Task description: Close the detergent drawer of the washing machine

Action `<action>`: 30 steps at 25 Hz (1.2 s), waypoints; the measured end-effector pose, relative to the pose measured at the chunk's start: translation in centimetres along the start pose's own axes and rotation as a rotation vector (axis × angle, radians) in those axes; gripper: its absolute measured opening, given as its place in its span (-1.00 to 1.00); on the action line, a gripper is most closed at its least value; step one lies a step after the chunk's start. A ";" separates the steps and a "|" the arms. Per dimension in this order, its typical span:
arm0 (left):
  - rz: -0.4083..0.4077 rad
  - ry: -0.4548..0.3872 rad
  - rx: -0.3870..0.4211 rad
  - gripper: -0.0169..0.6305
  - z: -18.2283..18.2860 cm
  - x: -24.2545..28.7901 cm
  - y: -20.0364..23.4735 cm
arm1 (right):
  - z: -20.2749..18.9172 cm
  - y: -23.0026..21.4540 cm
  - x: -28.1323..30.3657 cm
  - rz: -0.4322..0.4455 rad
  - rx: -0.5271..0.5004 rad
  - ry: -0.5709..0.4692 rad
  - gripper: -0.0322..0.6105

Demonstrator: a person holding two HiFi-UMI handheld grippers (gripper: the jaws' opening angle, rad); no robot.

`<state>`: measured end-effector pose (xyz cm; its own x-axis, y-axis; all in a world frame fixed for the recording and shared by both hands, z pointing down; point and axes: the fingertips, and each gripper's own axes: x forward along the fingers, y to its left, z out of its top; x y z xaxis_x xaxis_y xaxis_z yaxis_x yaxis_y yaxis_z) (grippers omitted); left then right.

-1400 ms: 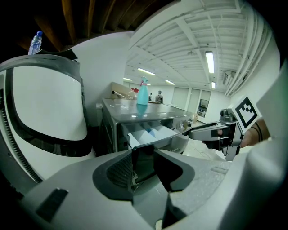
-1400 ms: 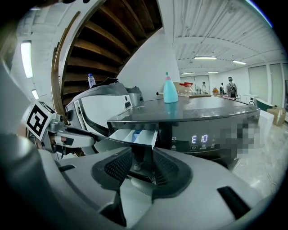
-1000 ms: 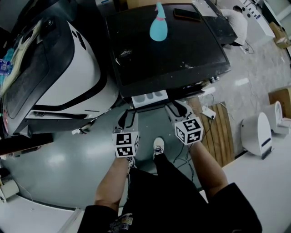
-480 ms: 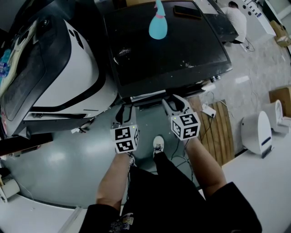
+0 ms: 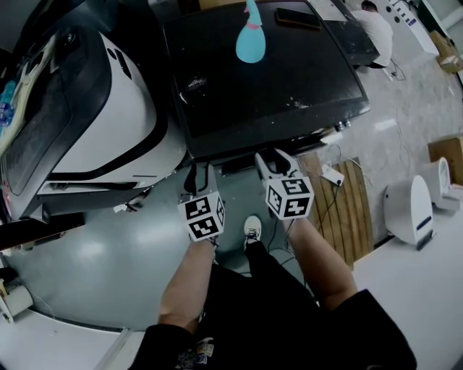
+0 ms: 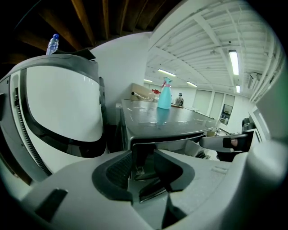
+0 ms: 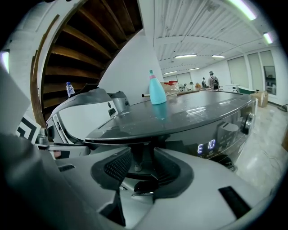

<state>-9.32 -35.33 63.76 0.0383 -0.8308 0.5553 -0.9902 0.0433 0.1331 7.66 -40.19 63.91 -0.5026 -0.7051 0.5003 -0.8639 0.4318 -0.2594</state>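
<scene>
The dark grey washing machine [image 5: 268, 79] stands in front of me in the head view. Its detergent drawer [image 5: 236, 167] sits pushed in, only a dark strip showing under the front lip of the top. My left gripper [image 5: 197, 173] points at the machine's front just left of the drawer, and my right gripper [image 5: 273, 160] meets the front at the drawer's right end. In the left gripper view the left gripper [image 6: 144, 159] shows a gap between its pads with nothing in it. The right gripper [image 7: 143, 161] looks the same, facing the dark front panel below the top.
A big white and black machine [image 5: 94, 108] stands close on the left. A turquoise spray bottle [image 5: 250, 40] and a phone [image 5: 298, 22] lie on the washer's top. A lit display [image 7: 206, 146] glows on the front. A wooden pallet [image 5: 347, 202] and cables lie right; my shoe [image 5: 252, 231] is below.
The drawer stood out with its white compartments showing; now it is pushed into the machine. Both grippers have moved forward towards the machine's front and rolled a little.
</scene>
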 end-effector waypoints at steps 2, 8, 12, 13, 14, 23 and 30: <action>0.006 0.003 -0.010 -0.50 0.1 0.1 0.1 | 0.0 0.0 0.1 -0.007 0.014 0.011 -0.43; 0.015 0.005 -0.021 -0.50 0.2 0.3 0.2 | 0.0 -0.1 0.4 -0.027 0.047 0.010 -0.42; 0.008 0.002 -0.017 -0.50 0.4 0.1 0.4 | 0.1 -0.2 0.2 -0.037 0.036 0.012 -0.44; 0.005 0.001 -0.016 -0.51 0.4 0.0 0.4 | 0.2 -0.2 0.1 -0.043 0.034 0.010 -0.47; 0.001 -0.001 -0.015 -0.51 0.5 -0.2 0.5 | 0.3 -0.2 -0.1 -0.048 0.035 0.006 -0.53; -0.069 -0.073 0.062 -0.93 3.0 -4.8 1.1 | 2.7 3.7 -3.5 -0.003 0.018 -0.069 -0.90; -0.306 -0.219 0.091 -0.94 6.5 -12.4 0.8 | 4.7 11.3 -8.0 0.084 -0.024 -0.164 -0.91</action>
<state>-11.45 -28.57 51.64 0.3136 -0.8971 0.3113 -0.9458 -0.2658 0.1867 1.78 -32.31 53.06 -0.5731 -0.7477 0.3354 -0.8188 0.5048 -0.2735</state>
